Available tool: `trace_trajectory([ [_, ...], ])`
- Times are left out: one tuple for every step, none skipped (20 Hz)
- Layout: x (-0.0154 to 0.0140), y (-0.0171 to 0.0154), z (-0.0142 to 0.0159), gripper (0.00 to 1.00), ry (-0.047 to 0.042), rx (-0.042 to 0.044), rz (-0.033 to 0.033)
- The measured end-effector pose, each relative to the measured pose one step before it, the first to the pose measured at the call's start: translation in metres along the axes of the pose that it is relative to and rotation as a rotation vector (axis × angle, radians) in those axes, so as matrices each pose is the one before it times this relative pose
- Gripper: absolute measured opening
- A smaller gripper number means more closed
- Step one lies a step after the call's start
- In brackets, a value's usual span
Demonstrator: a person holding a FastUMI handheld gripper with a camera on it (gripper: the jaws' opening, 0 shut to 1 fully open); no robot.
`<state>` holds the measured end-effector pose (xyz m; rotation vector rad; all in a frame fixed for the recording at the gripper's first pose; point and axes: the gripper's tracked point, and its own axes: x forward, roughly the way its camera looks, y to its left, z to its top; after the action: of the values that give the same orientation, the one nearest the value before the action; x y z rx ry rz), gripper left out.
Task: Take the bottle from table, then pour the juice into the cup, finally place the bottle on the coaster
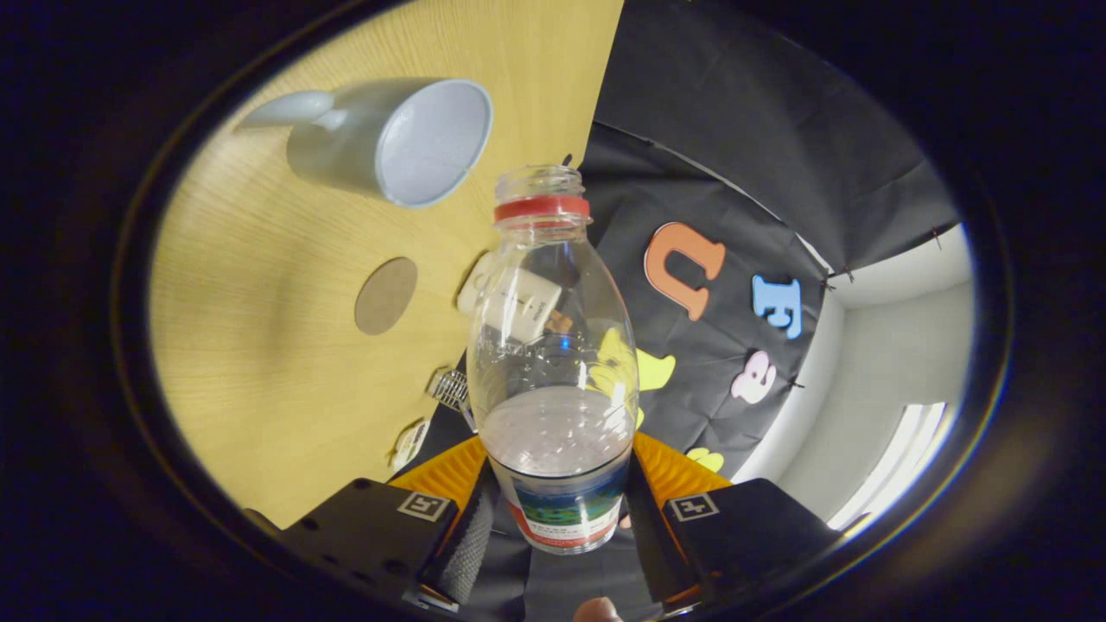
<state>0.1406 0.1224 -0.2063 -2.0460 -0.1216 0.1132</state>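
One bottle (553, 363) clamped and carried, cap off, not yet over the cup (393, 138).

Both fingers of the gripper (557, 527) press the labelled lower body from left and right, a low hold that leaves neck and mouth free for pouring. The view is rolled, so the table (259, 363) stands at the left; judged mid-swing toward the pour. Liquid sits low in the bottle. Cup beyond and left of the bottle mouth, apart from it. Round coaster (386, 295) lies bare, nearer than the cup. Label printed with a landscape picture and a red band; its writing is too small to read.
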Motion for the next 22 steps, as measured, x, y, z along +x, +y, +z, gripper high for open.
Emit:
trace_trajectory([
  [0.00292,-0.0005,-0.00046,0.77,-0.00061,-0.00347,-0.00184],
  [0.00104,-0.00079,0.00021,0.77,-0.00177,-0.00081,-0.0013],
  [0.00013,-0.00082,0.00161,0.77,0.00041,-0.00089,0.00012],
  [-0.00044,-0.00043,0.00025,0.77,-0.00043,-0.00045,-0.00165],
  [0.00102,-0.00148,-0.00016,0.77,0.00014,0.00137,-0.00036],
  [-0.00079,0.00039,-0.00005,0.77,0.00086,0.00184,0.0],
  [-0.00078,0.00031,-0.00061,0.77,0.00026,0.00248,-0.00046],
  [-0.00049,-0.00076,0.0004,0.77,-0.00021,0.00167,0.00011],
  [0.00019,0.0,0.00109,0.77,-0.00199,0.00155,-0.00015],
  [0.00069,-0.0003,0.00039,0.77,0.00131,0.00087,0.00003],
  [-0.00052,0.00035,-0.00004,0.77,-0.00152,0.00192,0.00105],
  [0.0002,0.00026,0.00096,0.77,-0.00018,0.00379,0.00114],
  [0.00049,0.00165,0.00007,0.77,0.00037,0.00438,0.0016],
  [0.00095,0.0006,0.00004,0.77,0.0019,0.0064,0.00278],
  [-0.00019,0.00158,-0.00003,0.77,0.00028,0.00909,0.00482],
  [-0.00044,0.00171,-0.00024,0.77,-0.00056,0.01611,0.00681],
  [-0.00027,0.00298,0.00013,0.77,0.00061,0.02541,0.00996],
  [-0.00025,0.00487,-0.00084,0.77,0.00243,0.03576,0.01967],
  [0.00004,0.00531,-0.001,0.77,0.00414,0.04026,0.02252],
  [0.00105,0.00384,-0.00076,0.77,0.00227,0.03958,0.01602],
  [-0.00078,0.0034,-0.00037,0.78,0.00106,0.03873,0.00903],
  [-0.00035,0.0047,-0.00158,0.77,0.00321,0.04433,0.00953],
])
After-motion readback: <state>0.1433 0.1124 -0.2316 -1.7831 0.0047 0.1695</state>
